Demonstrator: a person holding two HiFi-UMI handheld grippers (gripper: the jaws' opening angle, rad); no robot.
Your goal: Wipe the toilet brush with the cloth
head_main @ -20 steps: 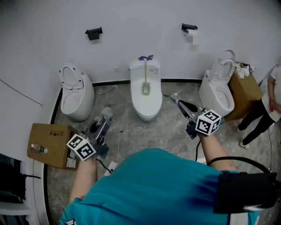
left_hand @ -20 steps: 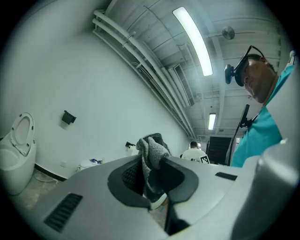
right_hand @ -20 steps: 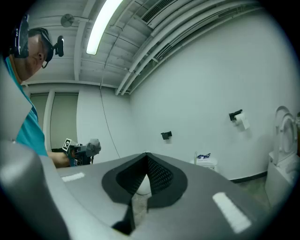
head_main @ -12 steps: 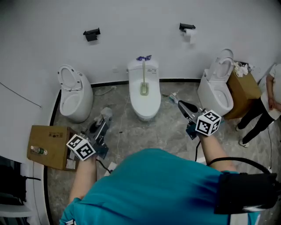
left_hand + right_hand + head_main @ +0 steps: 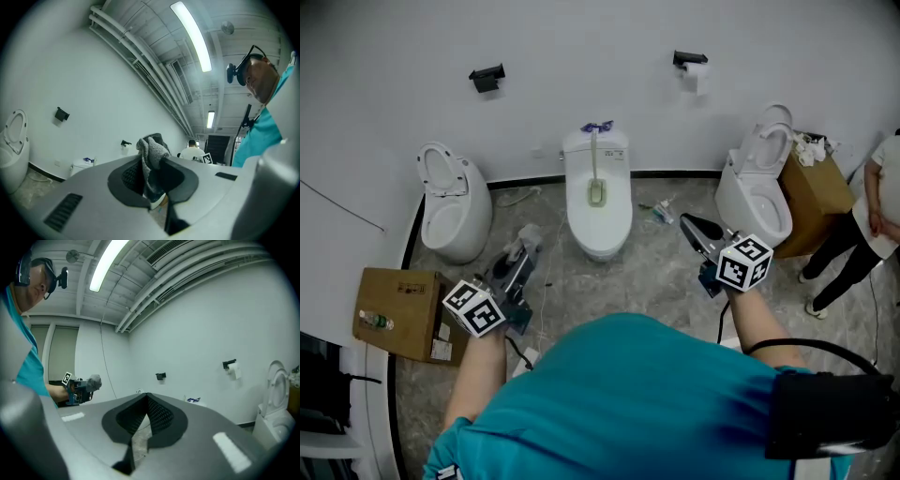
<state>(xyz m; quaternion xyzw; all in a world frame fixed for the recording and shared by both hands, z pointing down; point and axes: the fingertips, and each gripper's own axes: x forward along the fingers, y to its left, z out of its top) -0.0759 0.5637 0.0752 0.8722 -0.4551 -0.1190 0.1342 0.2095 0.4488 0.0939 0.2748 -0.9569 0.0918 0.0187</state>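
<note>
The toilet brush [image 5: 594,164] lies on the middle toilet [image 5: 598,234] of 3; a cardboard box [image 5: 394,314] sits far left.

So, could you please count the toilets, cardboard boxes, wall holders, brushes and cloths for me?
Toilets: 3
Cardboard boxes: 2
Wall holders: 2
Brush: 1
Cloth: 1
Total: 9
</note>
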